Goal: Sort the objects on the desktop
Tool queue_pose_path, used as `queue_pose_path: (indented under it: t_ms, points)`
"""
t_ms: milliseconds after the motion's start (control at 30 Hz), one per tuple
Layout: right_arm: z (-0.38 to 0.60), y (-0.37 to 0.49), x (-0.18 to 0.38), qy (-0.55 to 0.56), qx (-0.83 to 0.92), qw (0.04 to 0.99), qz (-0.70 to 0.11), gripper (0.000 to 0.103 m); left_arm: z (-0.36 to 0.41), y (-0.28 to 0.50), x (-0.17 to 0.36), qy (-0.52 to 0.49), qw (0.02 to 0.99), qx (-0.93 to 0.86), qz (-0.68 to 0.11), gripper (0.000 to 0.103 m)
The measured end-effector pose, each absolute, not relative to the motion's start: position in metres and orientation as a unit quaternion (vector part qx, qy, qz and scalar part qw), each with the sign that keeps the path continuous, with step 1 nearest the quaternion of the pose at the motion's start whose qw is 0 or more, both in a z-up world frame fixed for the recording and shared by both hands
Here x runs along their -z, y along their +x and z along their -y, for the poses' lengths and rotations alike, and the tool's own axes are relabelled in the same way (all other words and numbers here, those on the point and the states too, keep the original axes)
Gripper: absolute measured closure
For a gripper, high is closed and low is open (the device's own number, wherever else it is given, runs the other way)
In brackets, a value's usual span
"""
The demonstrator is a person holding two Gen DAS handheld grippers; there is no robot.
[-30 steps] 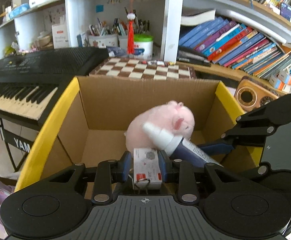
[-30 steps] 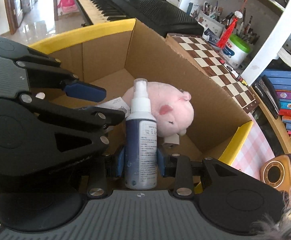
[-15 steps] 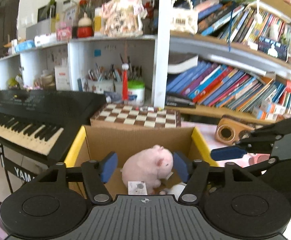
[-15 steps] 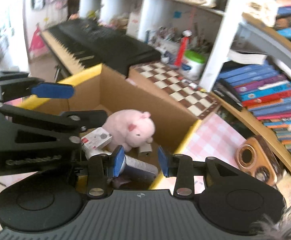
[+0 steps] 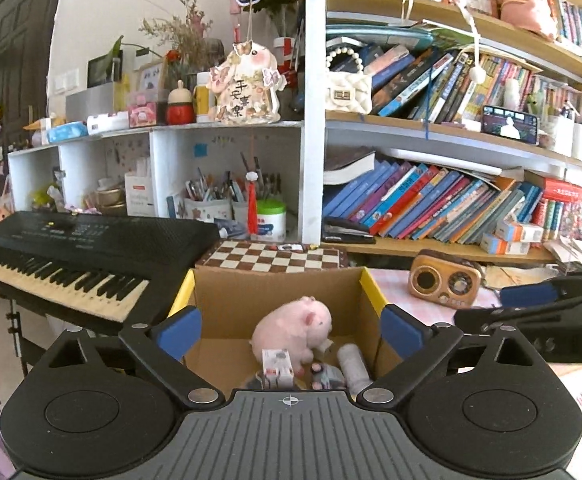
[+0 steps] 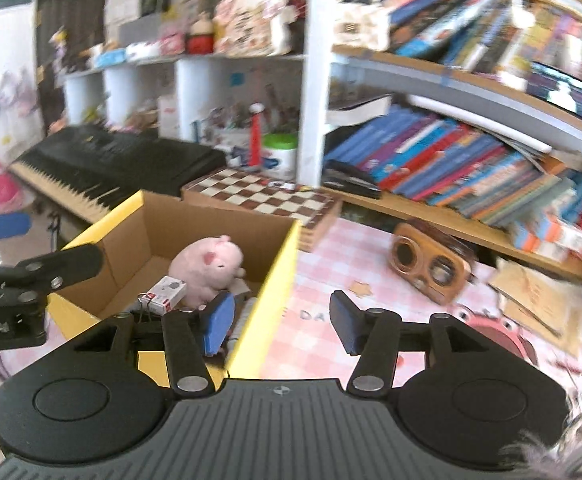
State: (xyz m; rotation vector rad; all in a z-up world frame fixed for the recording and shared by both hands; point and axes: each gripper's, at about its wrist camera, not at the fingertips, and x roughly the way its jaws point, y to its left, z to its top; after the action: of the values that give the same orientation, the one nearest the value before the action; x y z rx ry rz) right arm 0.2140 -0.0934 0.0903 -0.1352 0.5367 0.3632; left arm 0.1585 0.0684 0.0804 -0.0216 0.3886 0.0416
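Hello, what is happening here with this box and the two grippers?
A person is sorting desk things into a cardboard box. In it lie a pink plush pig, a small white box and a spray bottle. The left gripper and right gripper are both opening, with nothing between their fingers.

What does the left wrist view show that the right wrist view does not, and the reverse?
Only the left wrist view: the grey spray bottle lying in the yellow-edged cardboard box, in full. Only the right: the pink checked tablecloth beside the box. Both: the pink plush pig, small white carton, wooden retro radio, chessboard, and both grippers opening, empty.
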Motion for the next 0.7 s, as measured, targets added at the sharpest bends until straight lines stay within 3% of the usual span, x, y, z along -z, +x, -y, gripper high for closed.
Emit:
queue_pose_path:
  t_ms: [700]
  points:
    - [0.138,0.084,-0.053,-0.023,-0.066,0.955,-0.289,0.041,-0.047,0.067,-0.056,0.011,0.977,-0.002,-0.215,0.0]
